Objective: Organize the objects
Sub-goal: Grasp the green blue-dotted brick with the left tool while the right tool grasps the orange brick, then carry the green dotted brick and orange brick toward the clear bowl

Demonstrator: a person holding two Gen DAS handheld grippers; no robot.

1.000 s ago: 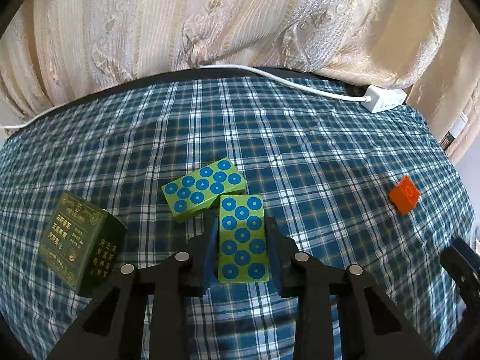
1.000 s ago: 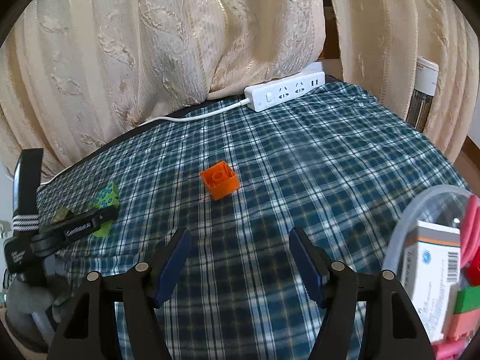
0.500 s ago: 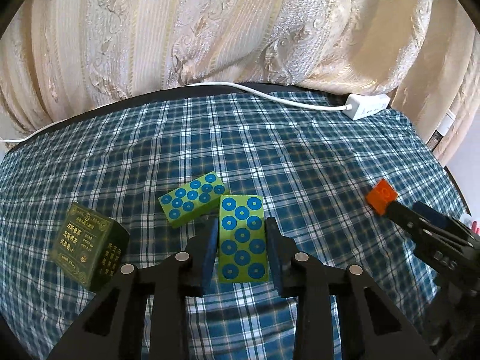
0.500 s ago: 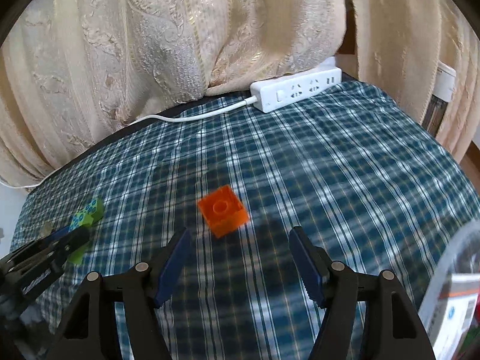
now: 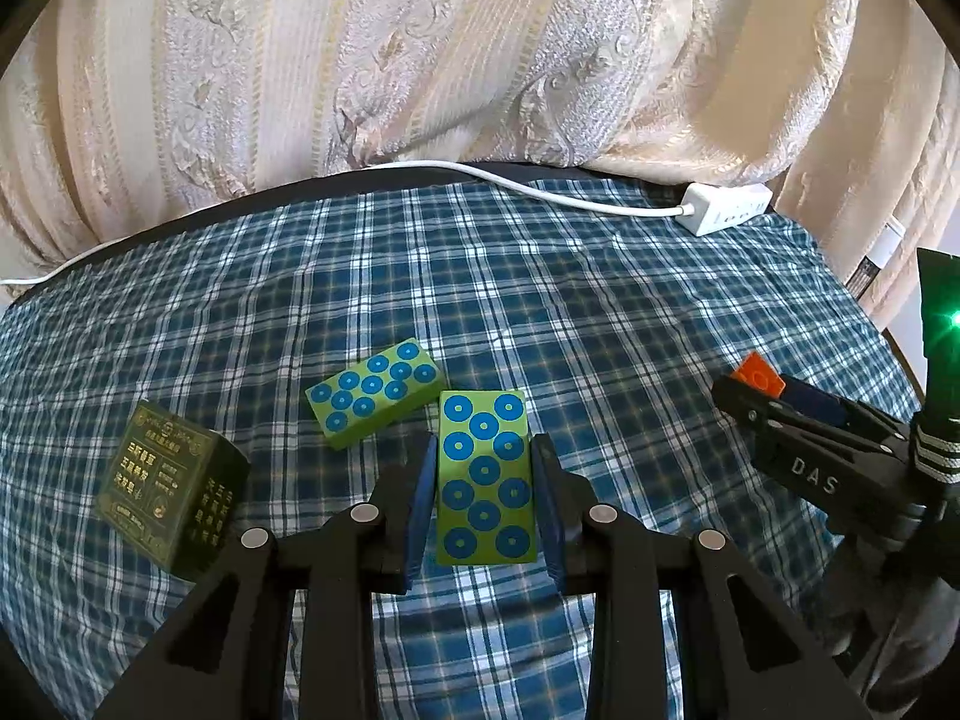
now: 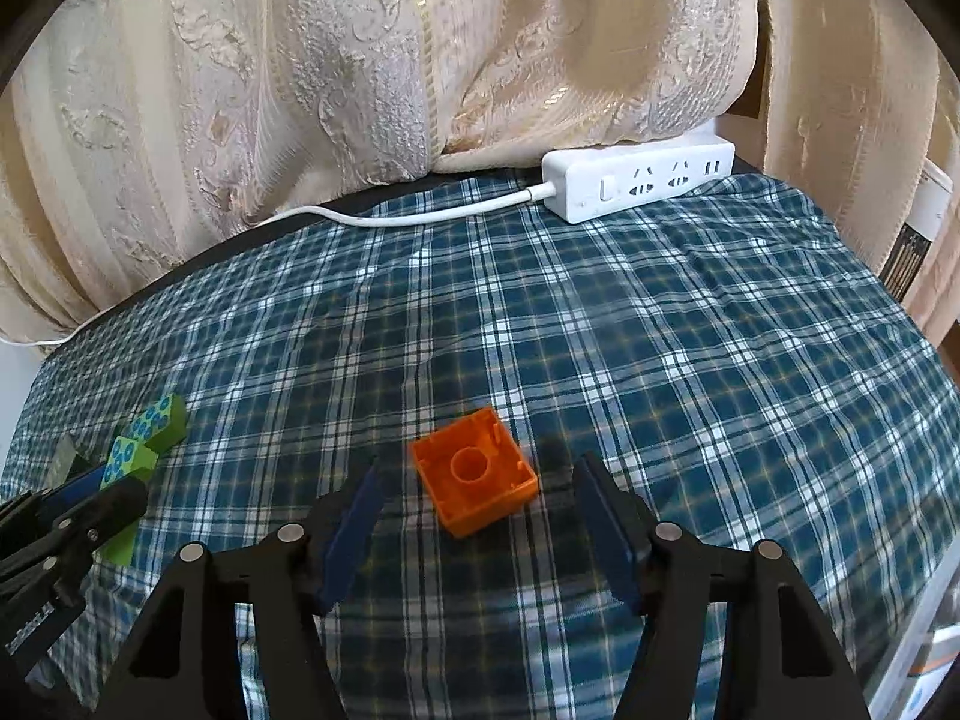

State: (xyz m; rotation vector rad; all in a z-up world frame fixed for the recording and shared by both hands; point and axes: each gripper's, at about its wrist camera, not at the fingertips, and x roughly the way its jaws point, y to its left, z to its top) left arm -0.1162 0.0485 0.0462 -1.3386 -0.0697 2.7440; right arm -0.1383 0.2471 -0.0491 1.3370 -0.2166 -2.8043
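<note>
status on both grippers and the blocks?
Left gripper shut on green dotted block. Right gripper open, jaws just closing around orange brick, not gripped. Nothing in the way.

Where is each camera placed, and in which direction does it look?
Left wrist view: sits on the left gripper, looks forward and down at the plaid cloth; its jaws are shut on a green block, and the right gripper shows at the right edge.
Right wrist view: sits on the right gripper, looks forward and down; its open jaws, which have just been closing, flank the orange brick without touching.
Shared: cloth, curtain, power strip, orange brick, green blocks.
</note>
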